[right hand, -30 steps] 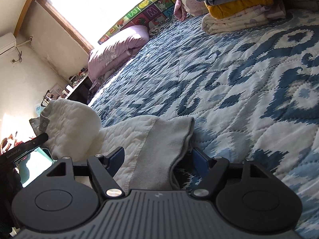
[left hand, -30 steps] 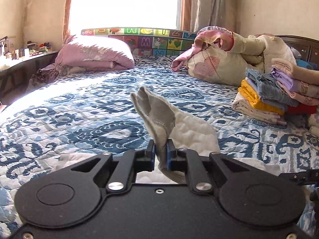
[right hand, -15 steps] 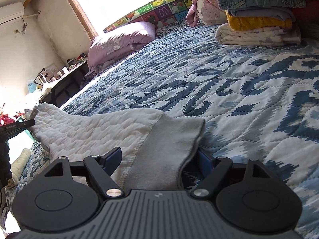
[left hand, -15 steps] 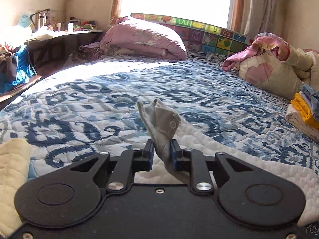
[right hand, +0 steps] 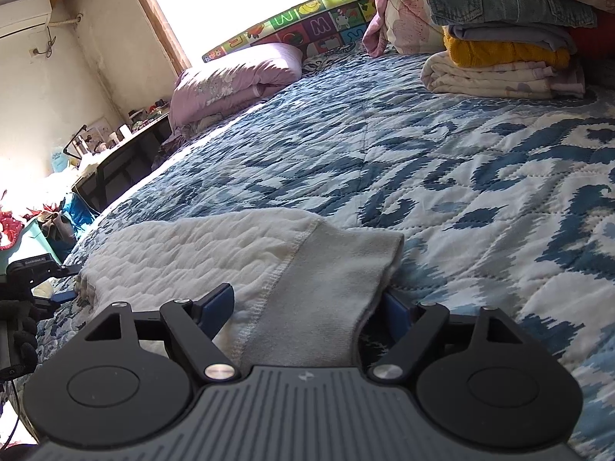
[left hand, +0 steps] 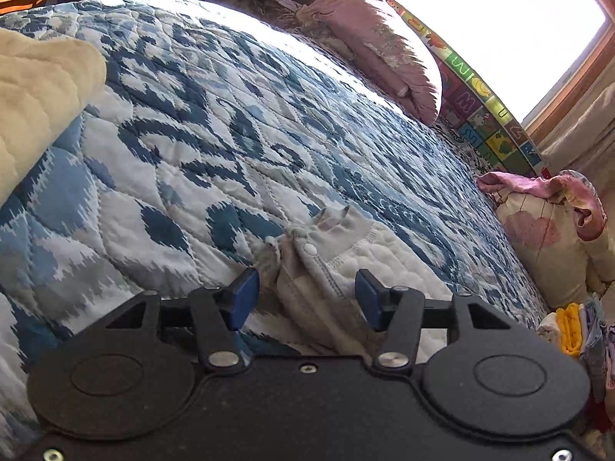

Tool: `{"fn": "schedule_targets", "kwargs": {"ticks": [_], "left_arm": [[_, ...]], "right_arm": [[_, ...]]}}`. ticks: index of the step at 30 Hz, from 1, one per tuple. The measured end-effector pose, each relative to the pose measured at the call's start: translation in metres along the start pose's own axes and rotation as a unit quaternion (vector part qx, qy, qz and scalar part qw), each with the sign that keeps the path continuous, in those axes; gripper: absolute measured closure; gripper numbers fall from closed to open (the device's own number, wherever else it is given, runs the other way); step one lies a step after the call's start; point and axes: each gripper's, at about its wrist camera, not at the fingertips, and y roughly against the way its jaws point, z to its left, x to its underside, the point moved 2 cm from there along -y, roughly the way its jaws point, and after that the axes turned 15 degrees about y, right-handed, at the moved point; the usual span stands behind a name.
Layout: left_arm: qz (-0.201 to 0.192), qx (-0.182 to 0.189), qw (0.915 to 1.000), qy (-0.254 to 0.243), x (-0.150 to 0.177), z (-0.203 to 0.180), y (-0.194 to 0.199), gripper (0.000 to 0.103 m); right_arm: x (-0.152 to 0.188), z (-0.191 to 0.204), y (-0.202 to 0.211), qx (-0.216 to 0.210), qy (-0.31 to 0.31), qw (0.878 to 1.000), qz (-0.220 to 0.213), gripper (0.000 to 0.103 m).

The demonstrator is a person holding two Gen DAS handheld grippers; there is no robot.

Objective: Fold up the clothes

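The white garment (right hand: 215, 253) looks soft and limp (likely light); best taken by its stitched hem; left gripper (left hand: 303, 299) and right gripper (right hand: 307, 307) both gape, straddling it unclamped.

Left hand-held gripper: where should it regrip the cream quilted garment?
Take the bunched snap-button edge of the cream quilted garment, coming in low from the near side along the blue patterned quilt. That edge is puckered up, and it already lies between the open left hand-held gripper.
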Motion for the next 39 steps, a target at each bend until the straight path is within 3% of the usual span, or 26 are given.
{"fn": "schedule_targets", "kwargs": {"ticks": [1,3,5,8,12,18,20,22,23,24,25,28,31,39], "left_arm": [[-0.001,0.002,1.0000,-0.002,0.002,-0.002,0.001,0.070],[-0.004,0.007,1.0000,-0.002,0.005,-0.006,0.007,0.087],[-0.005,0.015,0.9999,0.000,0.007,-0.010,0.014,0.092],[-0.011,0.042,0.9990,-0.007,0.008,-0.023,0.026,0.093],[-0.013,0.059,0.9976,-0.033,0.005,-0.057,0.031,0.094],[-0.038,0.104,0.9923,-0.054,-0.001,-0.102,0.045,0.094],[-0.023,0.068,0.9957,-0.058,0.005,-0.095,0.034,0.092],[0.004,0.007,0.9973,-0.073,0.015,-0.080,0.015,0.079],[0.020,-0.034,0.9952,-0.090,0.022,-0.068,0.003,0.074],[0.021,-0.056,0.9933,-0.099,0.027,-0.056,-0.002,0.074],[0.019,-0.064,0.9925,-0.103,0.030,-0.045,-0.003,0.074],[0.012,-0.042,0.9944,-0.097,0.027,-0.031,0.000,0.074],[0.002,-0.037,0.9913,-0.126,0.019,-0.039,-0.001,0.074],[0.026,-0.026,0.9812,-0.189,0.002,-0.077,-0.037,0.069]], "right_arm": [[0.000,0.000,-0.001,-0.004,-0.002,1.000,0.001,0.037],[-0.001,-0.002,-0.004,-0.020,-0.012,1.000,0.002,0.064],[-0.002,-0.004,-0.005,-0.030,-0.026,0.999,-0.003,0.075],[-0.010,-0.010,-0.001,-0.041,-0.041,0.998,-0.023,0.084],[-0.033,-0.025,0.007,-0.041,-0.037,0.997,-0.062,0.085],[-0.066,-0.055,0.010,-0.024,-0.046,0.993,-0.108,0.085],[-0.074,-0.064,0.007,-0.013,-0.040,0.993,-0.110,0.085],[-0.080,-0.076,-0.004,-0.007,-0.041,0.995,-0.088,0.083],[-0.079,-0.083,-0.012,0.003,-0.045,0.997,-0.066,0.069],[-0.075,-0.091,-0.021,0.018,-0.048,0.998,-0.039,0.048],[-0.072,-0.099,-0.029,0.029,-0.053,0.998,-0.019,0.043],[-0.070,-0.111,-0.029,0.019,-0.076,0.997,-0.029,0.042],[-0.080,-0.111,-0.029,0.018,-0.032,0.999,-0.039,0.039],[-0.091,-0.116,-0.052,0.009,0.038,0.999,-0.019,0.039]]}}
